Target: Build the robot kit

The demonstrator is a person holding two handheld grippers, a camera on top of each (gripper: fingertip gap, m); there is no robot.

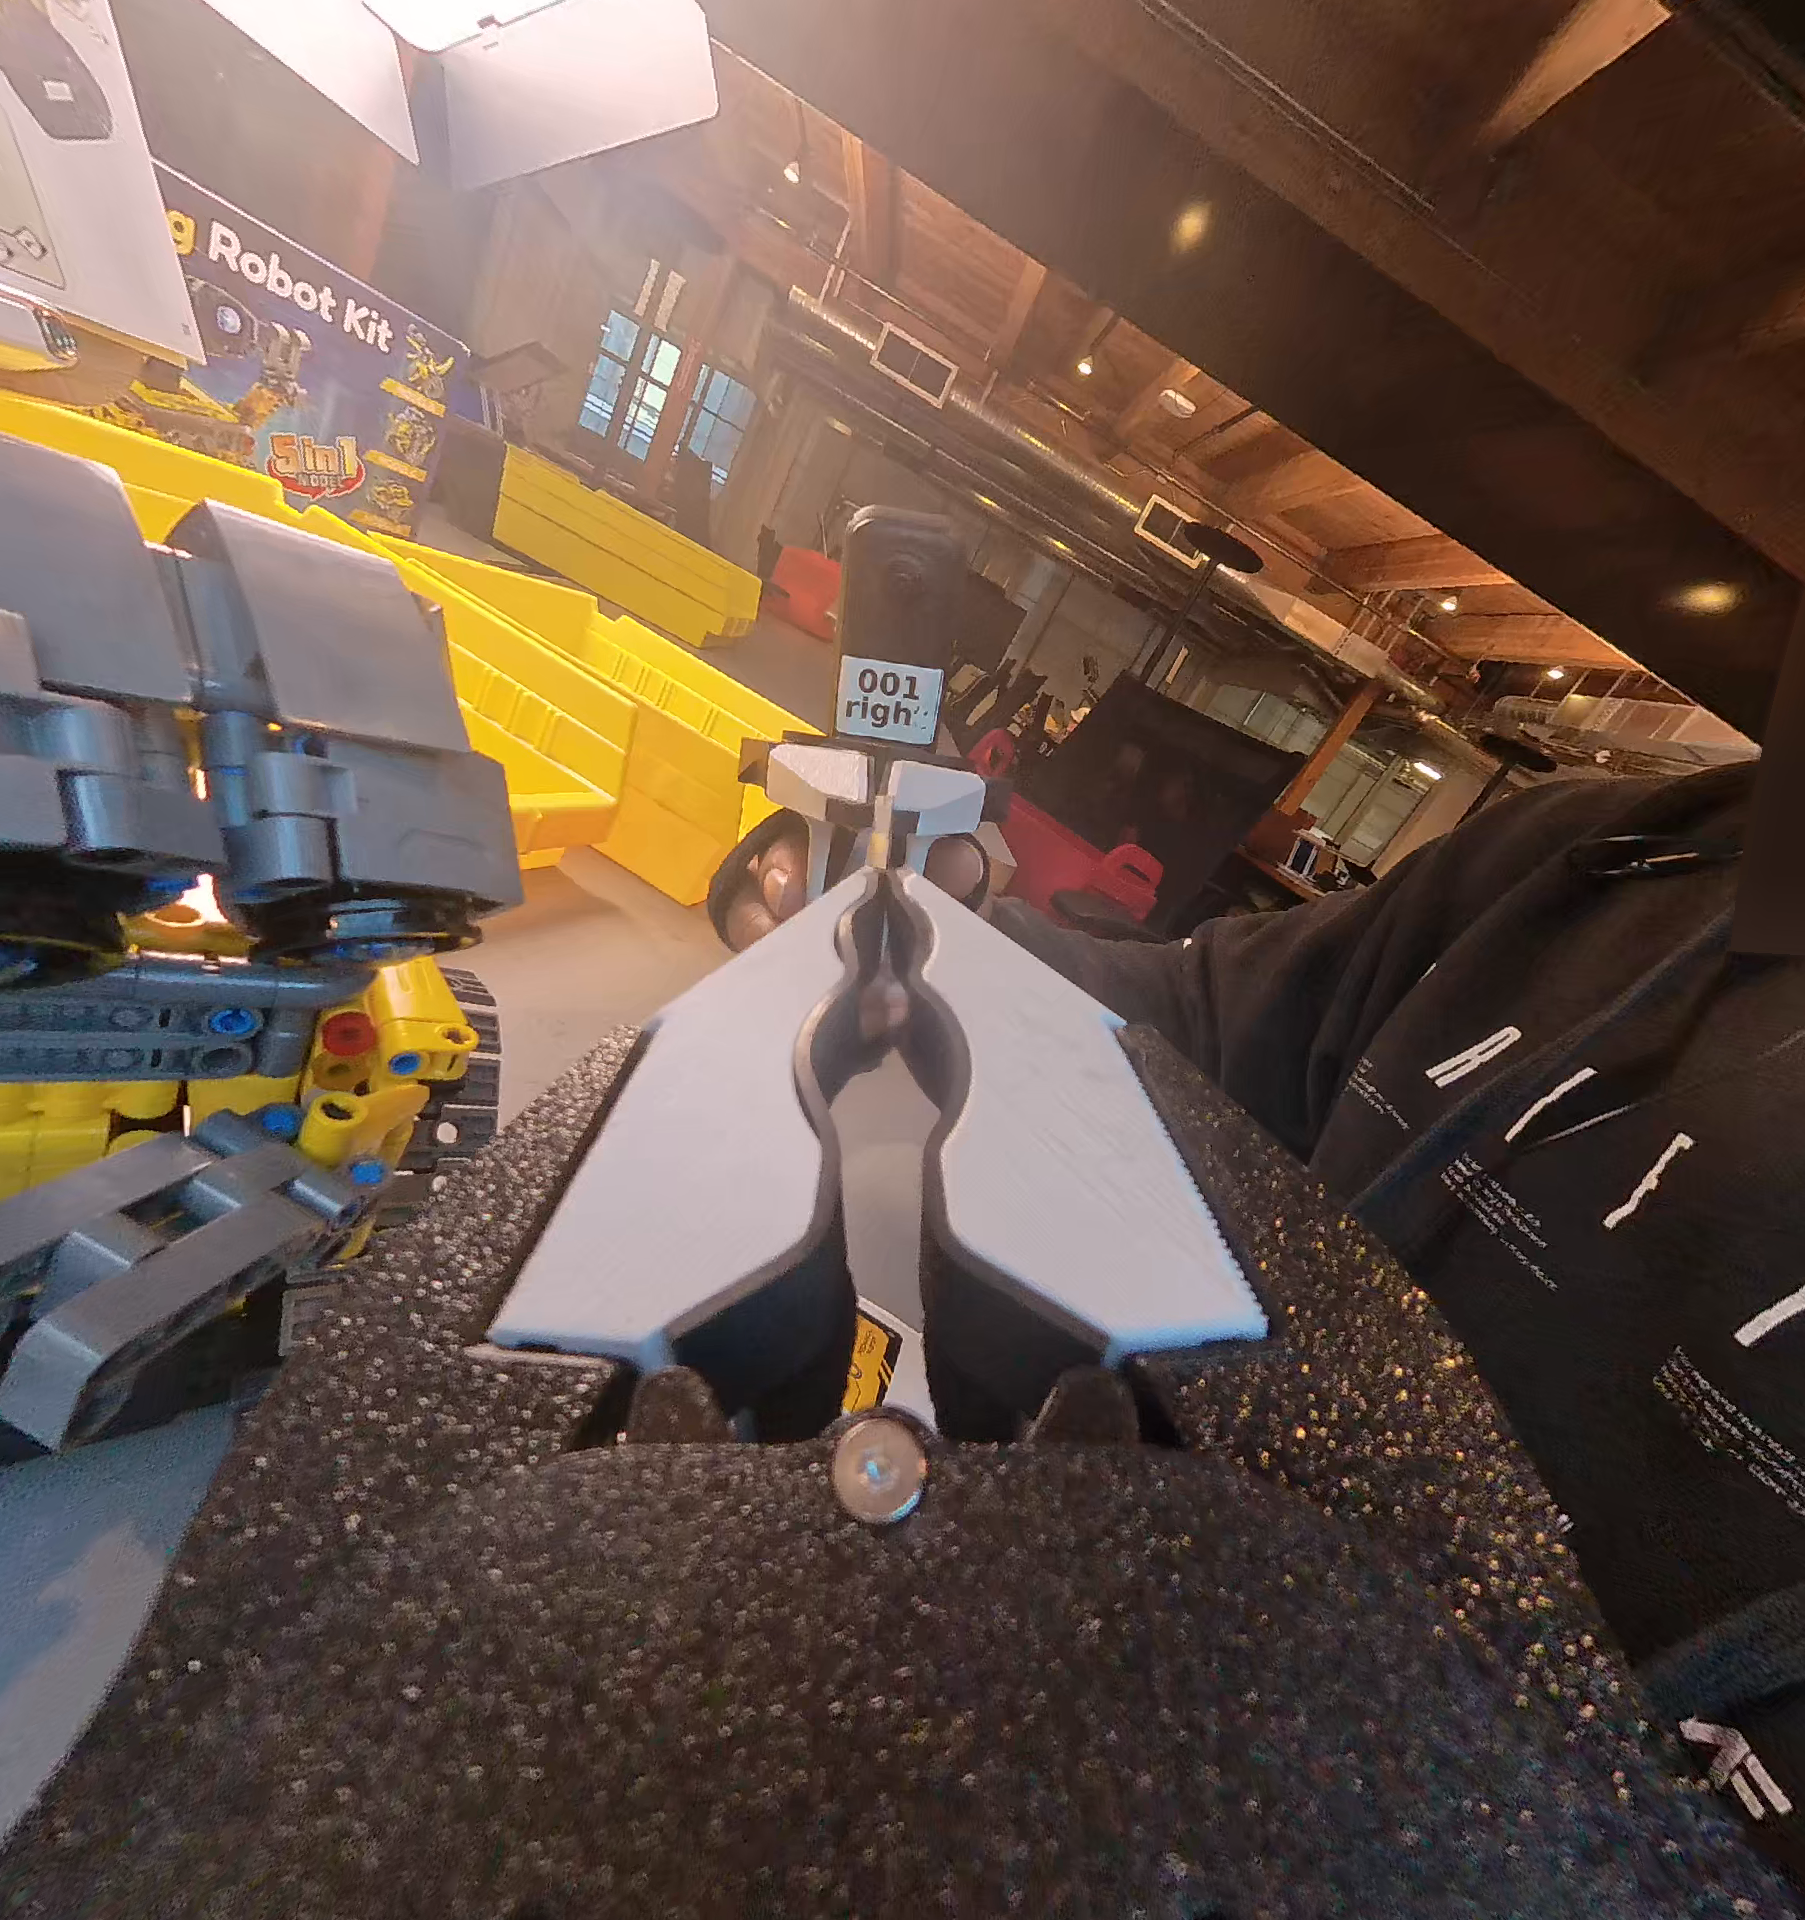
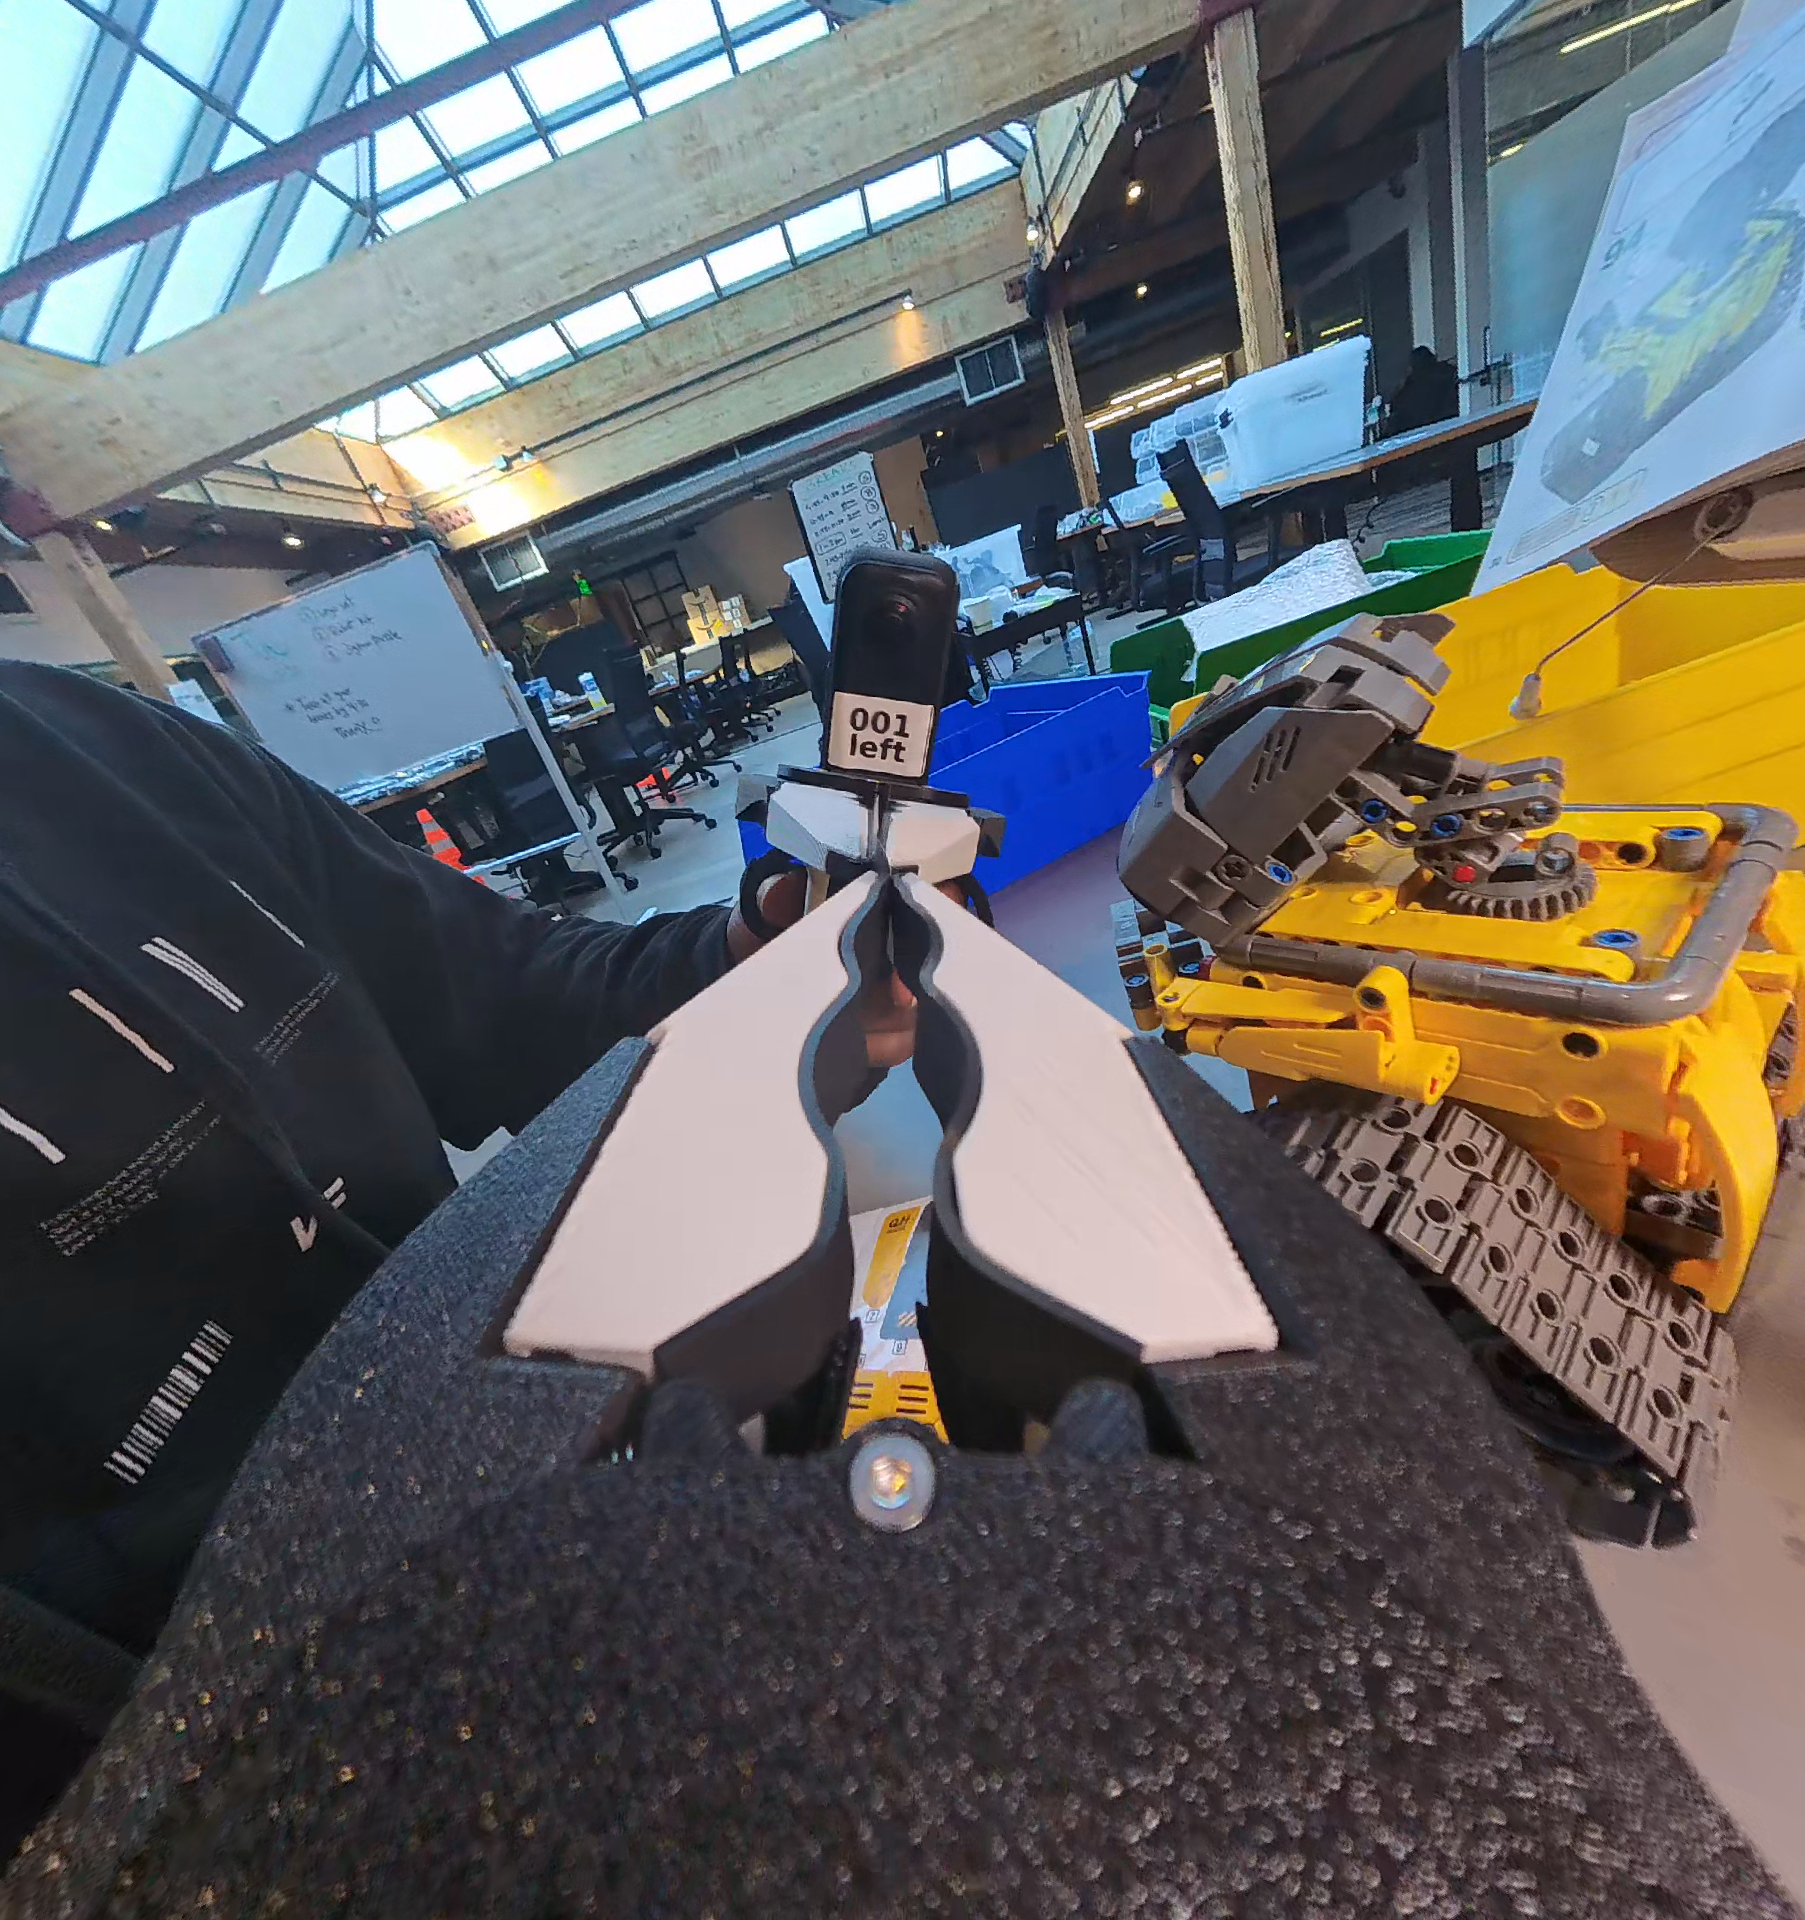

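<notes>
My left gripper [image 1: 882,885] is shut, its white fingers [image 1: 732,1122] closed tip to tip. My right gripper [image 2: 882,883] is shut as well. The two face each other nose to nose, tips almost touching: the right gripper shows in the left wrist view [image 1: 882,831], the left gripper in the right wrist view [image 2: 877,847]. A yellow and grey brick-built tracked robot model [image 2: 1500,997] stands on the table just right of my right gripper. It is left of my left gripper [image 1: 212,831], with grey head panels on top.
Yellow bins [image 1: 607,665] and a kit box [image 1: 326,384] stand behind the model. An instruction sheet [image 2: 1708,312] hangs above a yellow bin [image 2: 1656,665]. A blue bin [image 2: 1043,758] is behind the left gripper. A person's dark sleeve [image 2: 254,935] fills the left side. My left and right fingertips are right by each other.
</notes>
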